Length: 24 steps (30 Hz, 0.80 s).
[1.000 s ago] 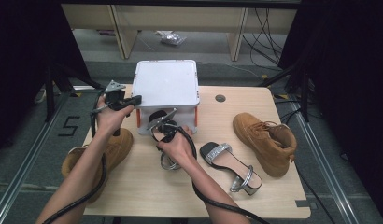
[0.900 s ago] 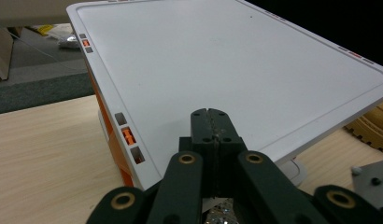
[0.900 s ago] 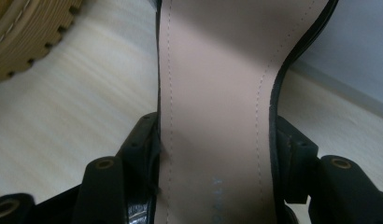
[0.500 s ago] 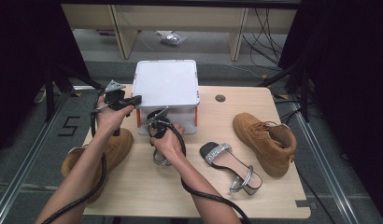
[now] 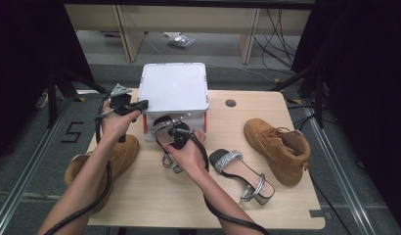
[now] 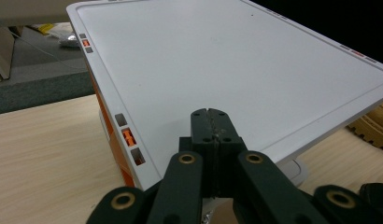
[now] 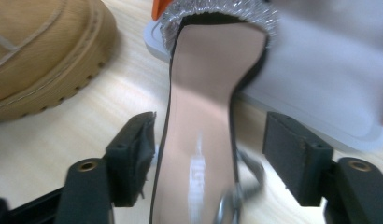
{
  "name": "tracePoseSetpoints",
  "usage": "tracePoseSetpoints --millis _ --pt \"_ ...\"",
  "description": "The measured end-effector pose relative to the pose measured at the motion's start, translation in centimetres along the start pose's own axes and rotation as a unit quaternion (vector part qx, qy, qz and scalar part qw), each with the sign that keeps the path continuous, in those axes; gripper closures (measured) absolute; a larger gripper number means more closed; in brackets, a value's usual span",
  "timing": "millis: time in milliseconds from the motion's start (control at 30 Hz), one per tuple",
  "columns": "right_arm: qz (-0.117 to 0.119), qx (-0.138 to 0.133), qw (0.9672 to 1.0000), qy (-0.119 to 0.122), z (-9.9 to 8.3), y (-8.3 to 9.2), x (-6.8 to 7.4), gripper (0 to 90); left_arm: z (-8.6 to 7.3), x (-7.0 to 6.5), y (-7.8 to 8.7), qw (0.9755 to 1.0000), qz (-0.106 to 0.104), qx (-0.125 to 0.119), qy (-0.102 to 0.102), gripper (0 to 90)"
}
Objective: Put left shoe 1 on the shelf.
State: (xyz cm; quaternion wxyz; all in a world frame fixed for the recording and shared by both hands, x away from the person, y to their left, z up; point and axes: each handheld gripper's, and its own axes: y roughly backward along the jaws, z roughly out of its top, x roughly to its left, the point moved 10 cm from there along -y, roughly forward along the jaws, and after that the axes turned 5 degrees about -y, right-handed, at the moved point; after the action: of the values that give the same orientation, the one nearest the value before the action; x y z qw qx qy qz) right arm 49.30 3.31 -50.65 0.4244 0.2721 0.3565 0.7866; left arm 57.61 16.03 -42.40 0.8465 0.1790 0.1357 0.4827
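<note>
A white box (image 5: pixel 173 88) with orange sides is seen at the back of the counter (image 5: pixel 154 196). The left tongs (image 6: pixel 211 122) are held pressed together, empty, over the lid's near left edge. The right tongs (image 7: pixel 208 154) are spread wide on either side of a black sandal (image 7: pixel 203 140), whose glittery toe strap rests against the box's front; no contact with the jaws is seen. A second sandal (image 5: pixel 242 174) lies to the right, between a tan boot (image 5: pixel 279 147) and the right hand (image 5: pixel 186 152). Another boot (image 5: pixel 115 156) lies at the left.
</note>
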Motion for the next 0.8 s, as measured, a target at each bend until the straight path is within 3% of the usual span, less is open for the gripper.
tracePoseSetpoints --millis 100,200,267,300,400,567,633,767,800 --pt "0.014 -0.001 0.9997 -0.021 -1.1 2.7 -0.7 45.5 0.0 0.0 0.0 1.0000 -0.001 -0.001 0.002 89.5" --pt "0.022 0.012 0.9996 -0.015 -2.6 4.4 -1.8 60.4 0.0 0.0 0.0 1.0000 0.002 0.000 0.001 89.5" --pt "0.037 0.023 0.9990 -0.010 -3.8 4.8 -2.3 73.6 0.0 0.0 0.0 1.0000 0.002 0.001 0.000 89.5" --pt "0.039 0.036 0.9983 -0.023 -4.7 4.8 -2.5 78.7 0.0 0.0 0.0 1.0000 0.002 0.000 0.001 89.6" --pt "0.039 0.078 0.9961 -0.007 -7.4 3.9 -2.8 88.2 0.0 0.0 0.0 1.0000 0.000 0.000 0.003 89.6" --pt "0.049 0.105 0.9930 0.024 -9.5 2.1 -1.6 90.0 0.0 0.0 0.0 1.0000 0.000 0.000 0.003 89.6" --pt "0.052 0.114 0.9919 0.018 -9.9 1.8 -0.8 90.0 0.0 0.0 0.0 1.0000 0.002 0.002 0.002 89.6" --pt "0.061 0.083 0.9940 0.036 -9.2 0.8 -0.1 90.0 0.0 0.0 0.0 1.0000 0.001 0.003 0.004 89.6" --pt "0.053 0.086 0.9945 0.028 -9.2 0.7 -0.1 90.0 0.0 0.0 0.0 1.0000 0.001 0.003 0.004 89.6"
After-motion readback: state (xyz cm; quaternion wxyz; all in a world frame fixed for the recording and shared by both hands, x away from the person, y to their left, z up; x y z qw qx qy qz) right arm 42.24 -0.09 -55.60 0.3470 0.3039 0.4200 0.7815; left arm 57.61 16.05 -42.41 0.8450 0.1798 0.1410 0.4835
